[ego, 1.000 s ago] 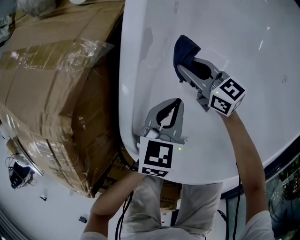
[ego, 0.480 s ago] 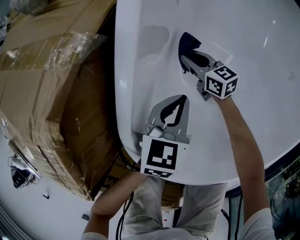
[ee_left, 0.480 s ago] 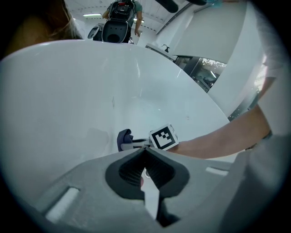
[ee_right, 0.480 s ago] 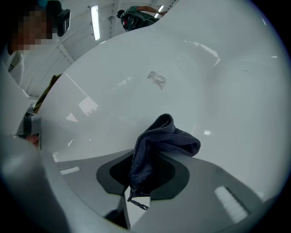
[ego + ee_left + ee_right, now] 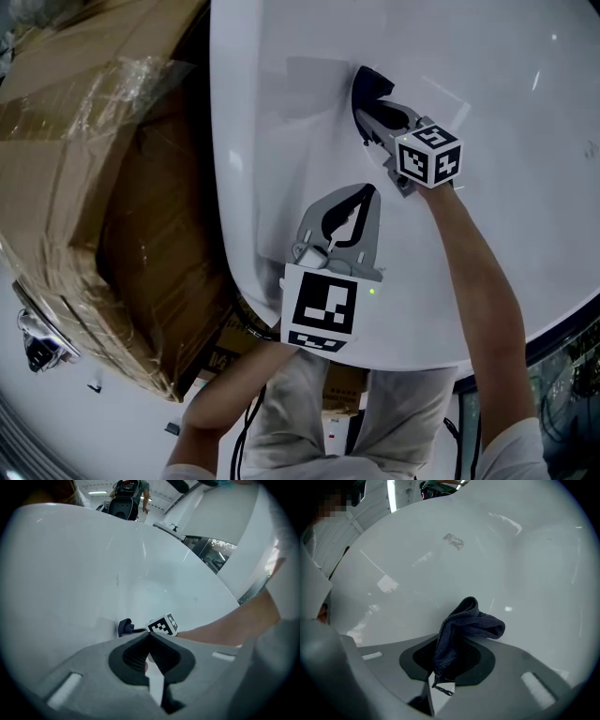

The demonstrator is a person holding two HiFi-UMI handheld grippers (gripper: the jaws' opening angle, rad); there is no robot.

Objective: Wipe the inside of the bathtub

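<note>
Now your cloth (image 5: 367, 82) is working further up the bathtub (image 5: 525, 141) wall.
Since a second ago your right tongs (image 5: 362, 101), clamped tight on the cloth, have slid toward the frame's upper left, close to the tub's left edge; open basin lies rightward. Your left tongs (image 5: 360, 193) sit closed and empty, lower centre.

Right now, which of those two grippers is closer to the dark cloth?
Right. The right gripper is shut on the dark cloth, which bunches past its tips. The left gripper, shut and empty, is apart from it, nearer the person.
</note>
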